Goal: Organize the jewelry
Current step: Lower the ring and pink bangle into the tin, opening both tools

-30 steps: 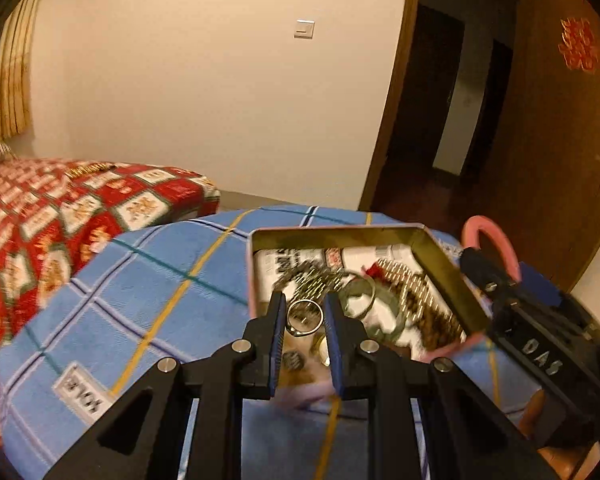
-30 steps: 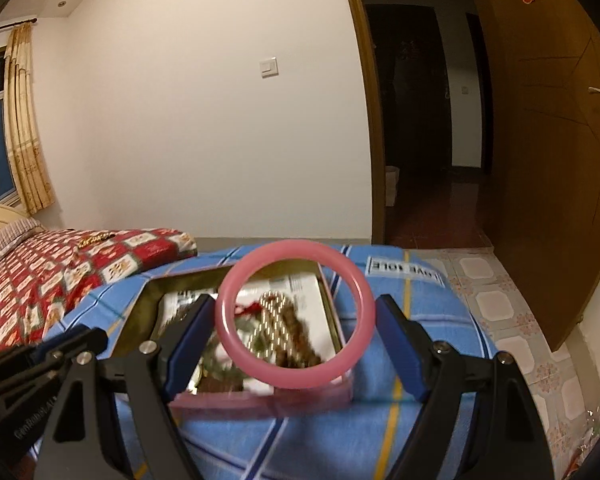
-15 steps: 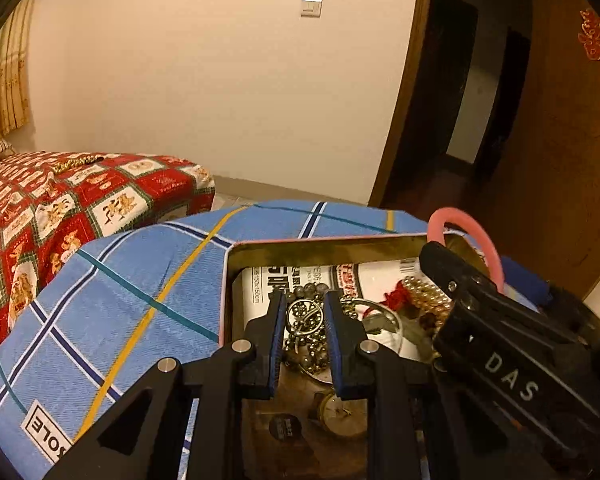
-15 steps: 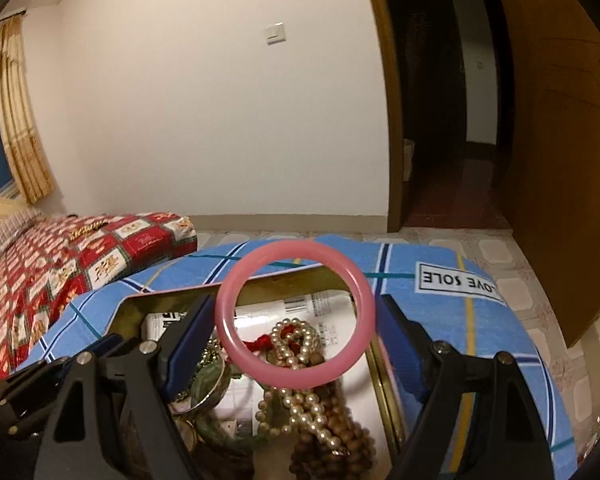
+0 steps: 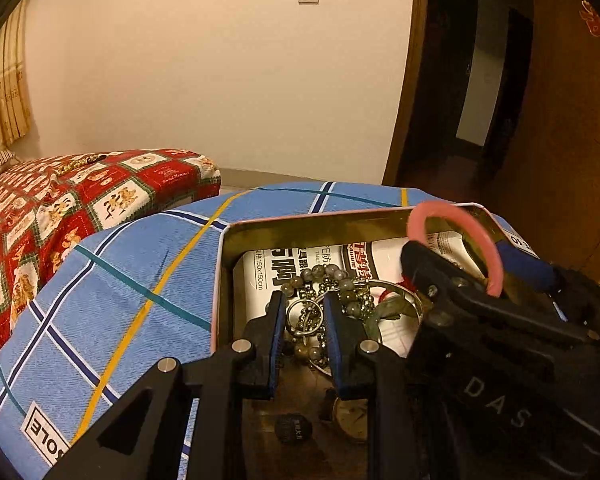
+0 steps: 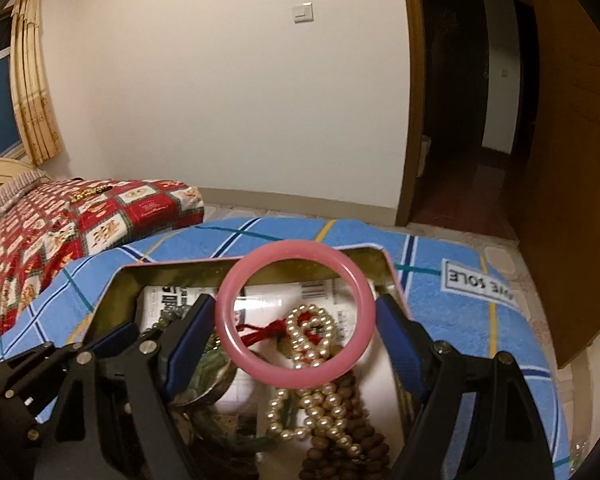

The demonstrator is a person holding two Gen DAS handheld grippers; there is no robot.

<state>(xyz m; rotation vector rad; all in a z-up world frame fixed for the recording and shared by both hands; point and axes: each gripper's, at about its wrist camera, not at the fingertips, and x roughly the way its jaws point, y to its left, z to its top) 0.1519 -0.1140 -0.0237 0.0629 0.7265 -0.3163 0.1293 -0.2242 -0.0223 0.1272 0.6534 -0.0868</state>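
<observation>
Both grippers have come down over the open gold metal tin [image 5: 320, 224] on the blue checked cloth [image 5: 140, 272], the left gripper [image 5: 304, 316] clamped on a small silver ring [image 5: 305, 314] and the right gripper [image 6: 296, 320] clamped on the round pink bangle [image 6: 296, 376], so both look ready to drop in.

Both wrist cameras hover close over the open tin [image 5: 320, 220] [image 6: 132, 276], angled down, facing the far wall; left sits beside right, sharing the tin's contents.

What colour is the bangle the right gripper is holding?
Pink, a plain solid ring: the bangle shows best in the right wrist view, above the open tin.
</observation>
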